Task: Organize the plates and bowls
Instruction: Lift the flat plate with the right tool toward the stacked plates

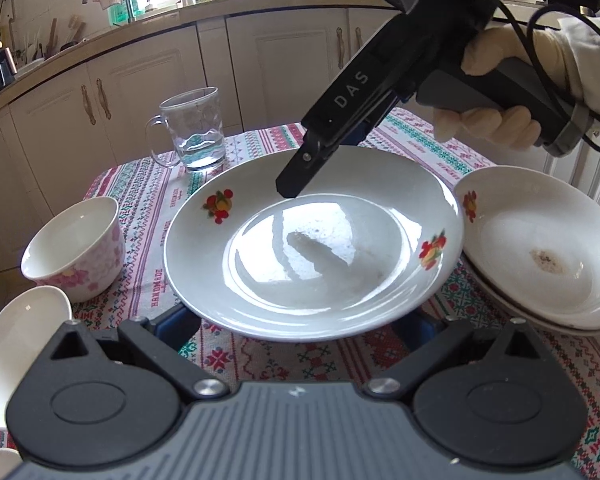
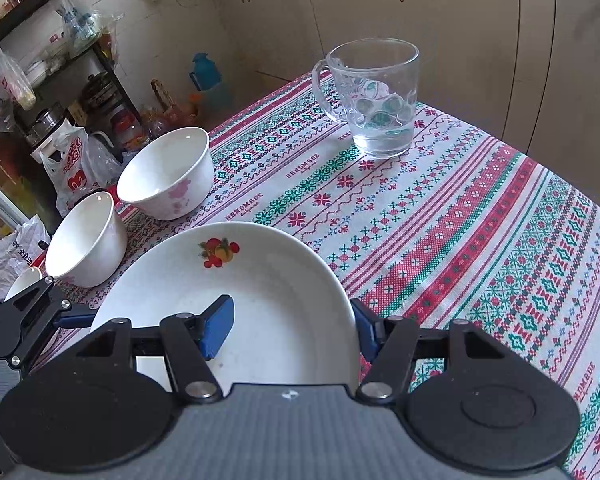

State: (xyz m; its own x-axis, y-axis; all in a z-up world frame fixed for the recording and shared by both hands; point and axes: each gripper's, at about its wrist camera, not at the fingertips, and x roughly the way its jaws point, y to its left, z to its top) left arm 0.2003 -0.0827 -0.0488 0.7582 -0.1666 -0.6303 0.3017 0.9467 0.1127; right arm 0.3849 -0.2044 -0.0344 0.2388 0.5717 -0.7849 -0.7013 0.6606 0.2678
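A large white plate (image 1: 312, 248) with fruit decals is in the middle of the patterned tablecloth, and its right edge overlaps a stack of similar plates (image 1: 540, 248). My right gripper (image 2: 292, 330) is shut on the large plate's (image 2: 260, 280) rim, one blue pad (image 2: 220, 328) inside the plate and the other outside the rim. In the left wrist view its black finger (image 1: 300, 172) rests on the plate's far slope. My left gripper (image 1: 298, 326) stands open, its two fingers spread wide beneath the plate's near rim and mostly hidden by it.
A glass mug (image 1: 196, 132) with a little water stands behind the plate. A pink-flowered bowl (image 1: 74, 248) and a plain white bowl (image 2: 86, 240) sit at the left table edge, near a small white dish (image 1: 20, 344). A white-gloved hand (image 1: 500, 120) holds the right gripper. Kitchen cabinets lie beyond.
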